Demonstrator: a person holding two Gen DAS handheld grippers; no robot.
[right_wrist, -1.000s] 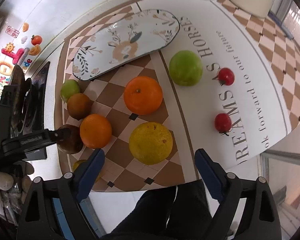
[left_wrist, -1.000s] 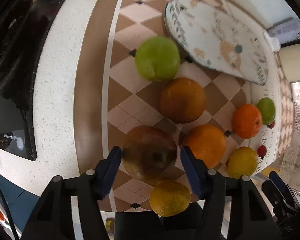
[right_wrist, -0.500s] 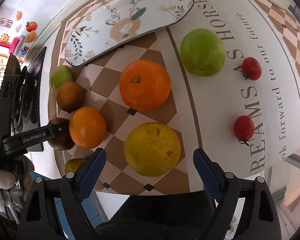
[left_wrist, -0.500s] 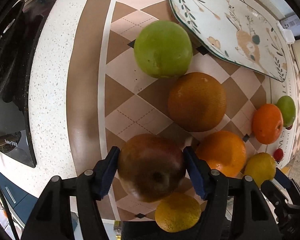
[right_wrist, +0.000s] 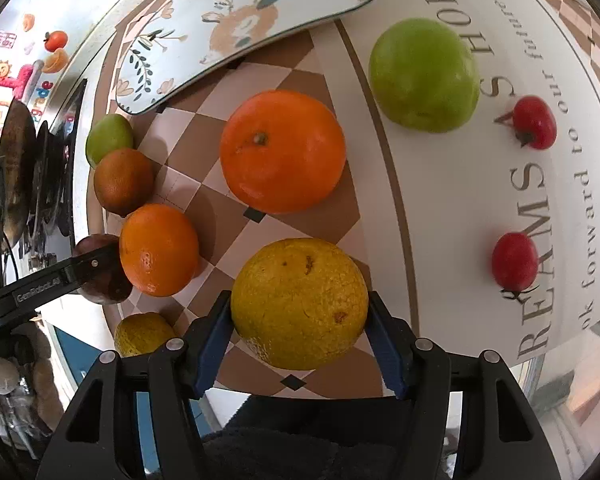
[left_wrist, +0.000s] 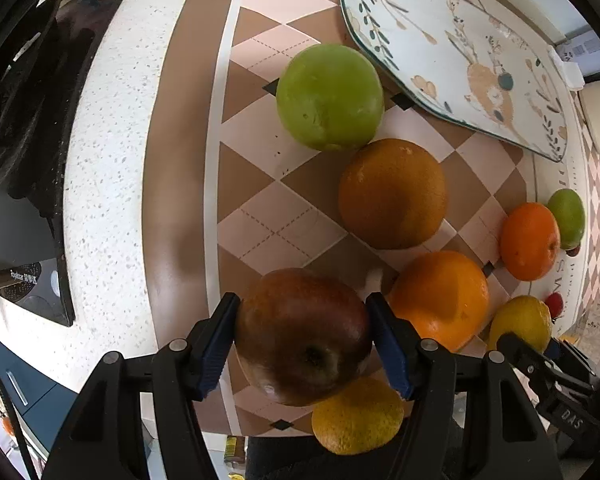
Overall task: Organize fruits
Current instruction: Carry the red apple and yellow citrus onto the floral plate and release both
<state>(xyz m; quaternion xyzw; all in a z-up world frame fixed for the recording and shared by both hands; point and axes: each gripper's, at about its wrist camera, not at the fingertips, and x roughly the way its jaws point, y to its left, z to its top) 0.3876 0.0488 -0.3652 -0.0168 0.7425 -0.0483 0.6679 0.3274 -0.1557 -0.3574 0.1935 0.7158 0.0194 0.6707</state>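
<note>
My left gripper [left_wrist: 302, 340] is shut on a dark red apple [left_wrist: 304, 336] at the near left of the checkered mat; the apple also shows in the right wrist view [right_wrist: 100, 276]. My right gripper [right_wrist: 300, 332] is shut on a large yellow-orange citrus [right_wrist: 300, 304]. Around them lie a green apple [left_wrist: 330, 96], a brownish orange [left_wrist: 392, 194], an orange [left_wrist: 440, 300], a bright orange [right_wrist: 282, 152], a second green apple [right_wrist: 424, 74], a small yellow citrus [left_wrist: 358, 416] and two small red fruits [right_wrist: 534, 122] [right_wrist: 514, 260]. A floral oval plate [left_wrist: 460, 56] lies at the back.
A black stovetop [left_wrist: 24, 140] sits left of the mat on the speckled counter [left_wrist: 108, 160]. The counter's front edge runs just below both grippers. A white box [left_wrist: 568, 68] stands beyond the plate.
My left gripper closed on the dark red apple and drew it in. My right gripper moved forward and down and closed its jaws on the yellow-orange citrus.
</note>
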